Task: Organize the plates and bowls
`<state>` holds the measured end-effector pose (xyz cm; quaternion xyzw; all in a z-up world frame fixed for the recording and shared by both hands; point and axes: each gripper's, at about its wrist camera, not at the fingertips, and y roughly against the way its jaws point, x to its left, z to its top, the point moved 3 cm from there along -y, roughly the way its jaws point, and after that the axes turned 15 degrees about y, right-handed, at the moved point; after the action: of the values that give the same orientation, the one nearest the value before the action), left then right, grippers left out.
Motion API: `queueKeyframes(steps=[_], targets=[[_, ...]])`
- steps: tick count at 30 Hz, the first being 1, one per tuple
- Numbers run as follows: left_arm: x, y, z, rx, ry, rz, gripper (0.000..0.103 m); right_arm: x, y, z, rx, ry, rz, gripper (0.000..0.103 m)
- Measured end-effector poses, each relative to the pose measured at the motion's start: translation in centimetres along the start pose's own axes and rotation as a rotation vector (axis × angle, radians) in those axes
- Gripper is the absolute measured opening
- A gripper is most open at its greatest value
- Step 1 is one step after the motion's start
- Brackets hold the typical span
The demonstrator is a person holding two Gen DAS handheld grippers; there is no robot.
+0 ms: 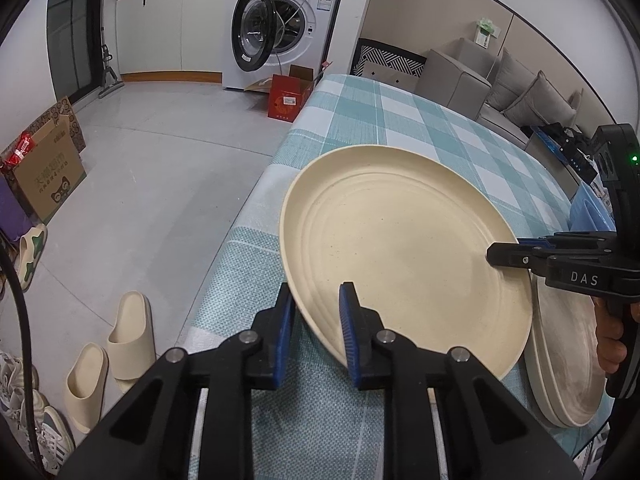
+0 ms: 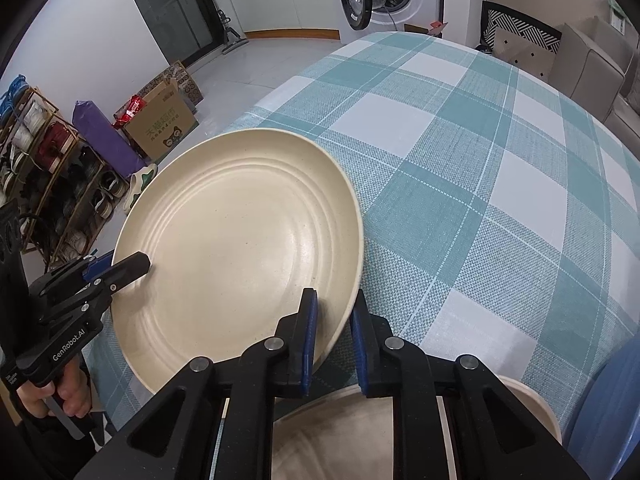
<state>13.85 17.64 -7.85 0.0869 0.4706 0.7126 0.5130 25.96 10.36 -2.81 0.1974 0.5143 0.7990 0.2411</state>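
Observation:
A large cream plate (image 1: 404,248) is held tilted above the checked tablecloth (image 1: 400,120). My left gripper (image 1: 316,320) is shut on its near rim, one finger above and one below. My right gripper (image 2: 334,330) is shut on the opposite rim; it shows in the left wrist view (image 1: 504,258) at the plate's right edge. The same plate fills the middle left of the right wrist view (image 2: 240,248), with the left gripper (image 2: 132,268) on its left rim. A stack of cream plates (image 1: 568,356) lies on the table under the right gripper, also low in the right wrist view (image 2: 340,436).
A blue dish (image 2: 604,412) sits at the table's right edge beside the stack. The table edge (image 1: 256,200) drops to the floor at the left, where slippers (image 1: 128,340), cardboard boxes (image 1: 48,176) and a shoe rack (image 2: 52,184) stand. A washing machine (image 1: 280,24) and sofa (image 1: 500,80) are behind.

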Motion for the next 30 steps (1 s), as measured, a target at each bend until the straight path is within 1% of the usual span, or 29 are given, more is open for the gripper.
queueKeyframes(steps=[12,30], targets=[[-0.9,2.0,0.2,-0.021,-0.022,-0.008,0.021,0.2,2.3,0.0,-0.022,0.004,-0.018,0.016],[-3.2,4.5,-0.2,-0.034,-0.082,-0.041,0.021,0.0,6.4,-1.8,-0.046,-0.023,-0.049,0.016]])
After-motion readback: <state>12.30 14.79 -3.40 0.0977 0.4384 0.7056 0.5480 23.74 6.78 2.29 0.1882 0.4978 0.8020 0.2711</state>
